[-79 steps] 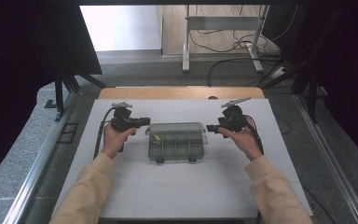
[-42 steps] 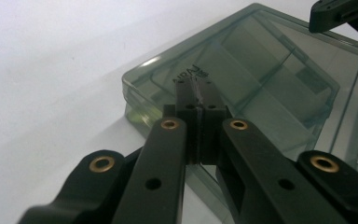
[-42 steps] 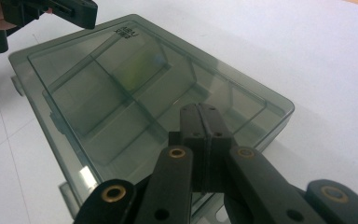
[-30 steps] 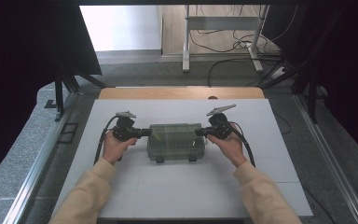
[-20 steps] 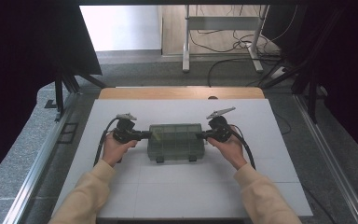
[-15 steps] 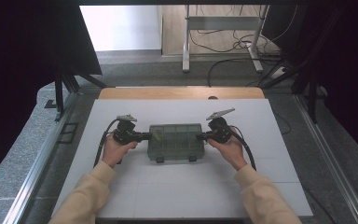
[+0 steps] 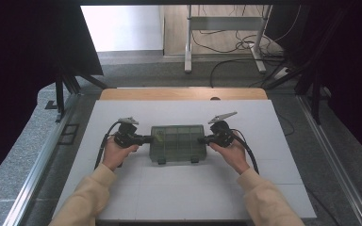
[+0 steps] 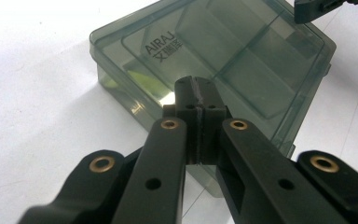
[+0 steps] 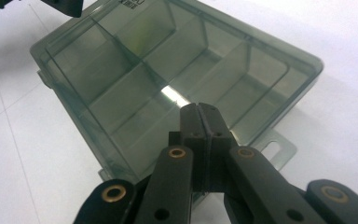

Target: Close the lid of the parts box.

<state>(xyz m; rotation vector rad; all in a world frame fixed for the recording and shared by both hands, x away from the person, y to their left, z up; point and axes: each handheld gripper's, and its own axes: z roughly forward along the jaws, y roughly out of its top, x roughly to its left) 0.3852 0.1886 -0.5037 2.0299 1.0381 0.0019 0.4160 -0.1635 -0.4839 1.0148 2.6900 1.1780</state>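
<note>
Grippers (image 7: pixel 147 139) (image 7: pixel 202 139) now closer in, jaws shut, against box (image 7: pixel 177 142) ends

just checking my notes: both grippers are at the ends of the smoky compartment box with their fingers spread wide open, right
Not quite. The left gripper and the right gripper are at opposite ends of the smoky compartment box, but their fingers are shut, pad against pad, not spread open. Each gripper view shows its own pair closed, with the tips at the box's end.
</note>
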